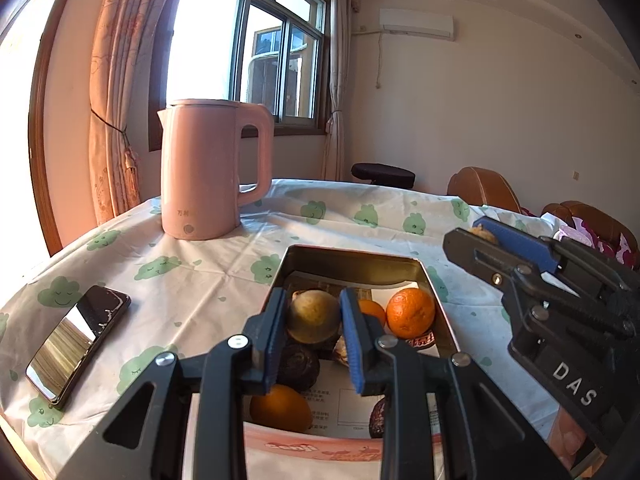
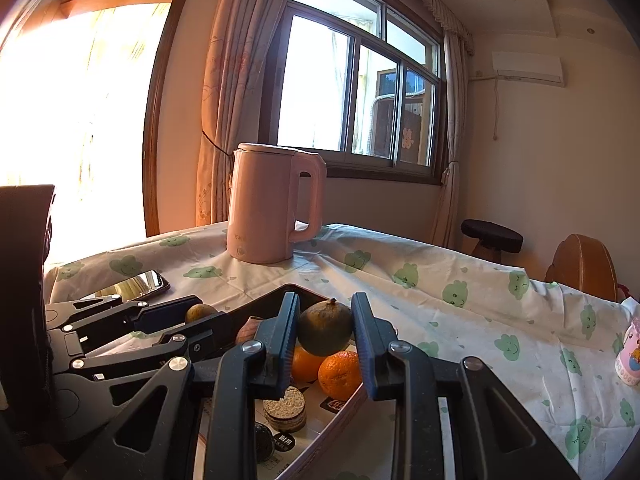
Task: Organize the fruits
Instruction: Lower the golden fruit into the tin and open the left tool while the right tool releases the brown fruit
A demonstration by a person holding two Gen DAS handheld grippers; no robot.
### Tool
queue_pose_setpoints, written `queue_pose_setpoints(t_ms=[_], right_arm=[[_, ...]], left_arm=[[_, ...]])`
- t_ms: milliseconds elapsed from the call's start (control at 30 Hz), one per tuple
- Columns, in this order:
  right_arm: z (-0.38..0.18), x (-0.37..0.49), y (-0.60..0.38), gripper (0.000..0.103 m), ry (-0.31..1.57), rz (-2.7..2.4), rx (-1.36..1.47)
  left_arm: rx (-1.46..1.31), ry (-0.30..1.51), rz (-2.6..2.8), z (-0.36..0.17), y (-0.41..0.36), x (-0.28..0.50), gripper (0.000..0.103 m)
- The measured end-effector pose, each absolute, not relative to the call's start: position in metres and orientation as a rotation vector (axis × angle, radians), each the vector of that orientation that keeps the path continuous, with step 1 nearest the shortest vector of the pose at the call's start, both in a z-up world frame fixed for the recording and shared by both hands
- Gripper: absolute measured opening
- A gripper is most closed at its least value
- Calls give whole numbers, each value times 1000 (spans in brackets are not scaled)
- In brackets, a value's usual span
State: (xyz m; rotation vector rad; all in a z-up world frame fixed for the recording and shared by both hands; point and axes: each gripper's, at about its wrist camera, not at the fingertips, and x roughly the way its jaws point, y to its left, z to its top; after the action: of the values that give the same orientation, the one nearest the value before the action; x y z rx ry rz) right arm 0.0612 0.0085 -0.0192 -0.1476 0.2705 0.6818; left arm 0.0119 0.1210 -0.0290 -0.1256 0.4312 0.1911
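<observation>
I've got 1 fruit in each gripper. My left gripper pinches a yellow-brown round fruit over the tin, where 3 oranges and some dark fruits lie; the clearest orange sits at the far right corner. My right gripper clamps a greenish fruit above the tin's edge, just beside 2 oranges.

To place these well, I'd lower each one slowly onto a bare patch of the tin floor, part the pads only once it rests, and keep my 2 tools from bumping. The kettle and phone stay well apart.
</observation>
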Motion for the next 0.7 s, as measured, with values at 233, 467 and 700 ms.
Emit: queue_pose_setpoints(t_ms=[233, 467, 700], right_arm=[[-25, 67, 16, 29, 305, 686, -152], [-36, 79, 25, 29, 385, 683, -148], [-45, 88, 27, 29, 446, 678, -144]], left_arm=[[-122, 440, 195, -30, 125, 12, 29], [-125, 478, 179, -36, 127, 19, 29], [-131, 508, 165, -39, 127, 23, 29]])
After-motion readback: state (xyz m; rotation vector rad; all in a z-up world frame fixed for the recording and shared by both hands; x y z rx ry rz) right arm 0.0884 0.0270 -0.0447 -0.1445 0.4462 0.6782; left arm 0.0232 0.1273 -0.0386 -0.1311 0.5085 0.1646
